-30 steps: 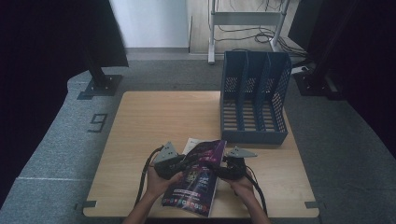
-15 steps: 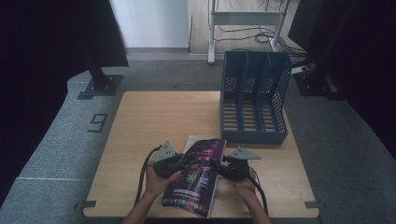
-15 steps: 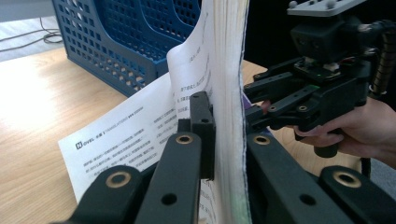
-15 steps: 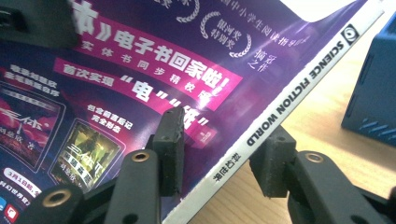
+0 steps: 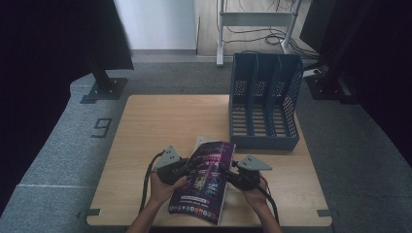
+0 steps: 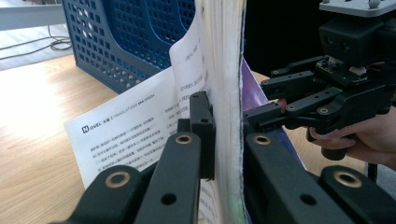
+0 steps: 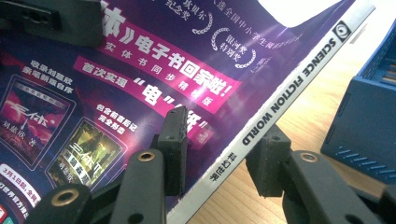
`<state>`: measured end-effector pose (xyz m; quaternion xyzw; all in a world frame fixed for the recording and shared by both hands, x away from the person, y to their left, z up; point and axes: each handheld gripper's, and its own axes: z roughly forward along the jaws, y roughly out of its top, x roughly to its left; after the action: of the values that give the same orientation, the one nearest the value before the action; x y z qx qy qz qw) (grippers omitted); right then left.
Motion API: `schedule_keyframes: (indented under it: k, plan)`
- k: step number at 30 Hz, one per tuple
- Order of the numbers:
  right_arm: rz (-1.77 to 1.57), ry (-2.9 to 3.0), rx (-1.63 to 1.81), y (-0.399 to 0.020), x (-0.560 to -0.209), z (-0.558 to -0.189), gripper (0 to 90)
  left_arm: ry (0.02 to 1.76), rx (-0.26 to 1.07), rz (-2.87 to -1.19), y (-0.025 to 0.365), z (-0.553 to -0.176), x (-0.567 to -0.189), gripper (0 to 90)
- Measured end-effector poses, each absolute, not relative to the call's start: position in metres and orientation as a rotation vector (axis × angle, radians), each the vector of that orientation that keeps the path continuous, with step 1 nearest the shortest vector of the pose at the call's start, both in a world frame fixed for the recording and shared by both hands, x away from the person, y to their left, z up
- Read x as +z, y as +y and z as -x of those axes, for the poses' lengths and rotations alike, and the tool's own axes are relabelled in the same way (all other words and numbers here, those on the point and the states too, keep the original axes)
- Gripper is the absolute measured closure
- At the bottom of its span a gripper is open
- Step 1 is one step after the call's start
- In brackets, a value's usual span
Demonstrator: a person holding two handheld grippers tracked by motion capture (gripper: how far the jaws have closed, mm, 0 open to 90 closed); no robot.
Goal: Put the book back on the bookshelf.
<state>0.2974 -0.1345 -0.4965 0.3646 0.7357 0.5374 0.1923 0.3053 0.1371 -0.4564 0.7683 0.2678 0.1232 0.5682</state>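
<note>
A thick magazine (image 5: 203, 180) with a purple cover is held tilted above the table's near edge. My left gripper (image 5: 187, 167) is shut on its page edge (image 6: 226, 93); both pads press the stack of pages. My right gripper (image 5: 228, 174) straddles the grey spine (image 7: 299, 79). Its jaws have just been closing with the spine between them. One pad (image 7: 175, 140) lies on the cover and the other (image 7: 266, 163) sits beneath the spine. A loose white printed sheet (image 6: 126, 133) hangs from the magazine's far side. In the left gripper view, the right gripper (image 6: 266, 112) shows beyond the magazine.
A blue mesh file holder (image 5: 262, 104) with three slots stands upright at the back right of the wooden table (image 5: 160, 126). Grey carpet with a "9" mark (image 5: 101, 127) lies to the left. A stand base (image 5: 104, 90) sits at the far left.
The right gripper has shifted slightly at the magazine's spine edge. The magazine and the left gripper have kept their place.
</note>
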Motion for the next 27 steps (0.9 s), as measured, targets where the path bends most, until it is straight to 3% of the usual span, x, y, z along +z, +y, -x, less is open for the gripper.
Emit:
schedule_keyframes:
  k: [27]
  plan:
    - [-0.944,2.002,1.576,-0.141,-0.483,-0.289,65.8,0.610,0.319,-1.736,0.142,-0.301,-0.453,86.6]
